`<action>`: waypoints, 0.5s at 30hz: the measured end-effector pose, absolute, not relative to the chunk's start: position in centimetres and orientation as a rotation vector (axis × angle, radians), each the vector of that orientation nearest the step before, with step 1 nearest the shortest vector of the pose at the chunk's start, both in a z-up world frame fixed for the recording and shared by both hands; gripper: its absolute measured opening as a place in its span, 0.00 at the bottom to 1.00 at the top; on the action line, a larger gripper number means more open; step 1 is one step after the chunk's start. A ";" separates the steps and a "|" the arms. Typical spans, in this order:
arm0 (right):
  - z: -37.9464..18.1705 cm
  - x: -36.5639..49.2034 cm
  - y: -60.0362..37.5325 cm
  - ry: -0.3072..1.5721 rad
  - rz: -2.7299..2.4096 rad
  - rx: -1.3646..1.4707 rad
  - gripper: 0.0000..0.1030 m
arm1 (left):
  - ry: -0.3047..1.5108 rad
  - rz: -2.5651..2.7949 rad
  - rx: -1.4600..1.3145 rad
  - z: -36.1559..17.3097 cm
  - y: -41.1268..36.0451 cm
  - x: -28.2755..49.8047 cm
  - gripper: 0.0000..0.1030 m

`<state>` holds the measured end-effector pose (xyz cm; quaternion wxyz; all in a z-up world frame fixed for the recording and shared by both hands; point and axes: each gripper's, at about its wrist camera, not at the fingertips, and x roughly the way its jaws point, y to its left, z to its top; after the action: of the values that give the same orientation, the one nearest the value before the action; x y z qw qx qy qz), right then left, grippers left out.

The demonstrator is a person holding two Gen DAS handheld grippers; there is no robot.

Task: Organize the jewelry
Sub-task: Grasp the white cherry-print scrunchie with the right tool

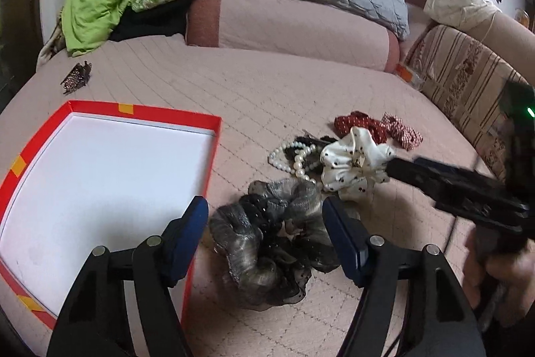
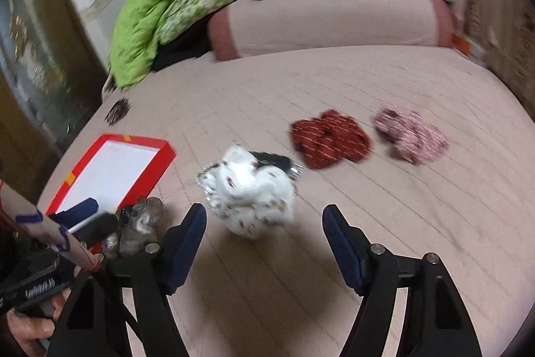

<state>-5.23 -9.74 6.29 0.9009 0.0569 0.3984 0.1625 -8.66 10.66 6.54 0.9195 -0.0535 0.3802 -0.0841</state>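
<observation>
Left wrist view: my left gripper [image 1: 265, 223] straddles the grey-and-black sheer ruffled scrunchie [image 1: 272, 240] on the pink quilted bed [image 1: 234, 96] — jaws apart either side of it, pads not pressing yet as far as I can see. Just left of it sits the red shallow cardboard box with a white inside [image 1: 167, 119], with nothing in the part I can see.

Right wrist view is blurred. My right gripper [image 2: 264, 240] is open with nothing held, pointing at the white fabric scrunchie with small dark-red print [image 2: 254, 189], which lies just ahead of the fingertips.

Progress, my read: barely started — nothing boxed. Left to do:
- white pearl bead string [image 1: 294, 161] and a black piece, tangled under the white scrunchie
- dark red patterned scrunchie [image 2: 329, 139]
- pink-and-white patterned scrunchie [image 2: 411, 132], beside it
- brown hair claw clip [image 1: 76, 77], well apart, beyond the box's far side
</observation>
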 end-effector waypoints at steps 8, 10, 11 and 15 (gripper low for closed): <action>4.0 -2.0 -7.2 0.887 0.386 0.051 0.13 | 0.793 -0.182 -0.094 6.0 10.2 -8.4 0.68; 4.6 -2.7 -7.8 0.851 0.382 0.077 0.12 | 0.796 -0.186 -0.089 5.9 10.1 -8.2 0.68; 5.1 -3.0 -8.2 0.829 0.381 0.089 0.12 | 0.796 -0.188 -0.083 5.9 9.9 -8.2 0.68; 6.9 -4.1 -10.1 0.734 0.354 0.149 0.12 | 0.801 -0.212 -0.048 5.6 8.6 -8.1 0.68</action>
<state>-4.06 -10.10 6.87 0.9155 0.0725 0.3564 0.1719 -8.08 8.65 5.56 0.9150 -0.0234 0.3892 -0.1032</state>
